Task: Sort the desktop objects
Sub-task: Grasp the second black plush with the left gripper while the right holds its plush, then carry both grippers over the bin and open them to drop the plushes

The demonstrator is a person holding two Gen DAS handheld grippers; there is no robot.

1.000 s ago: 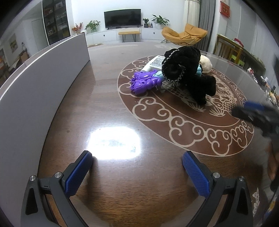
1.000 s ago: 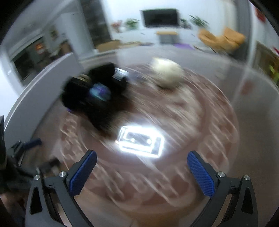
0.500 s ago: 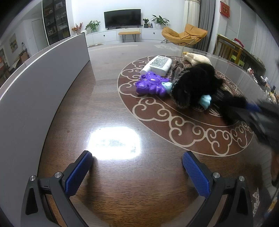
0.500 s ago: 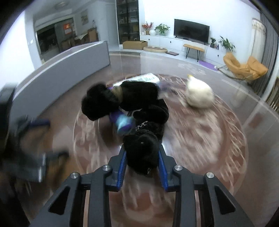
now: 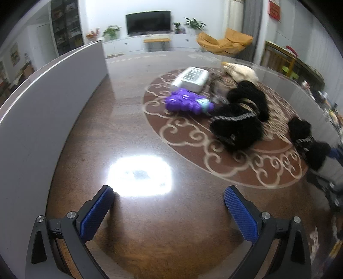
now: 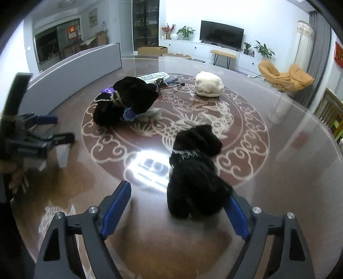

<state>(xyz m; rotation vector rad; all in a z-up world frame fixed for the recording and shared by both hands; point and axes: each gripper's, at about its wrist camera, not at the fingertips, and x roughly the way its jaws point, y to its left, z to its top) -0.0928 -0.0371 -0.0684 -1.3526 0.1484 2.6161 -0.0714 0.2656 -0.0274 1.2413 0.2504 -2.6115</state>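
Nothing here reads clearly. The white packet point(image 5: 193, 78) carries a printed label too blurred to make out, and the red wall hanging point(image 5: 274, 9) likewise.

A grey curved partition point(image 5: 49, 100) stands along the left edge of the dark wooden table point(image 5: 133, 133). Behind the table, a black television point(image 6: 221, 34) hangs on the white wall above a long white cabinet point(image 6: 193, 46). Green plants point(image 6: 185, 32) stand on this cabinet. An orange armchair point(image 6: 285, 75) is at the right.
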